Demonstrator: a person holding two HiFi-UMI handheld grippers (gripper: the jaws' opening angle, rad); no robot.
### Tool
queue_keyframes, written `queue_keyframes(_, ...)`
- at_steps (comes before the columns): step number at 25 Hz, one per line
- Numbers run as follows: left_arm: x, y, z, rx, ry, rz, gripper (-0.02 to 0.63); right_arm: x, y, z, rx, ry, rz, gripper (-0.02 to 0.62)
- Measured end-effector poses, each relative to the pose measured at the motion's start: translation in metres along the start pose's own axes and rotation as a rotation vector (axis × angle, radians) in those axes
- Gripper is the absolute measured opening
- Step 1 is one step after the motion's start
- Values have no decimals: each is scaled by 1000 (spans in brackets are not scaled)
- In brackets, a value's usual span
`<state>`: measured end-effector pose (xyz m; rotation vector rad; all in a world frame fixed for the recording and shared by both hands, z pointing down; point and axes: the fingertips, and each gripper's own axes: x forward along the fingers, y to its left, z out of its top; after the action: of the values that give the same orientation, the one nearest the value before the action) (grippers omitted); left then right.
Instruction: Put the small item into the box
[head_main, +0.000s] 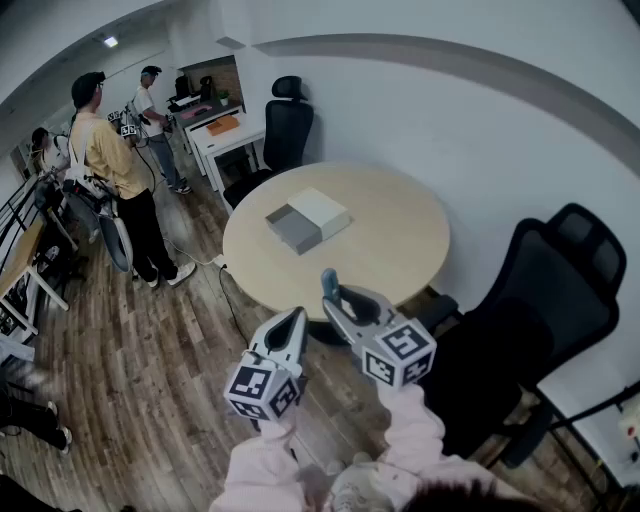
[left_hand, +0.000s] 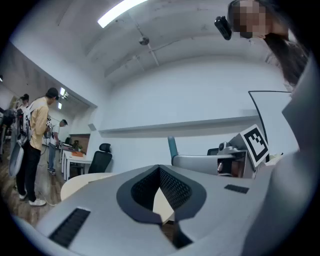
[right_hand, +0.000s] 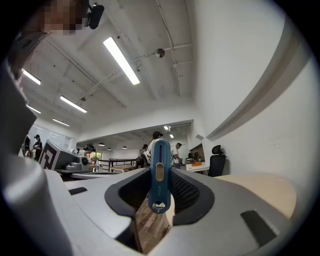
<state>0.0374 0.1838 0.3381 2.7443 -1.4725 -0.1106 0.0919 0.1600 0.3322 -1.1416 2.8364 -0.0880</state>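
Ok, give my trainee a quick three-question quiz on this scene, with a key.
1. True or false: the right claw holds the small blue plastic stick upright.
2. Where does the flat grey-and-white box lie? A: on the round beige wooden table; B: on the wooden floor; C: on the black office chair.
3. What does the left claw hold?
Key: 1 true. 2 A. 3 nothing; its jaws are together.

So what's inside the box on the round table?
Its grey tray looks bare; the white lid hides anything beneath it. The blue item is clamped in the right gripper.
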Motion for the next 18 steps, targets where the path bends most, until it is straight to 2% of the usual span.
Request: queue_keyframes(18,20,4,-9,-26,8,24,11,6,-22,-4,21,8,17,126)
